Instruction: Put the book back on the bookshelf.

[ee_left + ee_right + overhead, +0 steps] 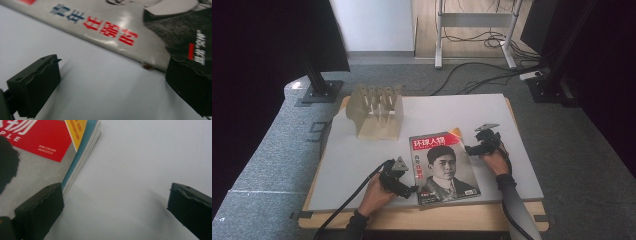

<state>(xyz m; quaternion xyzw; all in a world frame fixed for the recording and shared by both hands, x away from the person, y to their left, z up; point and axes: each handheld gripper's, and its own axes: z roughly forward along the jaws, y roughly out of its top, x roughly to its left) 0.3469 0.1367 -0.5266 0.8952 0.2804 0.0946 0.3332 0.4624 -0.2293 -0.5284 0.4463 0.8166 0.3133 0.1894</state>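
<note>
A glossy magazine [443,166] is seen lying flat on the pale, matte top of the table [462,112], near the front edge and slightly right of centre, its cover printed with a red title band, a yellow corner stripe and a monochrome portrait. In the right gripper view the stacked white page edges and a teal strip along the cover's side are shown, with the sheen of coated paper visible in the left gripper view. Towards the back left corner a beige wooden rack [377,111] with upright pegs is placed, well apart from the magazine. The left gripper [408,190] is held low at the magazine's left edge near its front corner by a hand [375,194] entering from the front edge; its blocky black fingers [35,87], with ridged pads, are spread wide, one over bare table and the other over the cover's edge, nothing being gripped. The right gripper [470,149] is held at the magazine's right edge, wrist angled inward; its fingers [40,211] are likewise parted widely, straddling the page edge, with nothing clasped.
</note>
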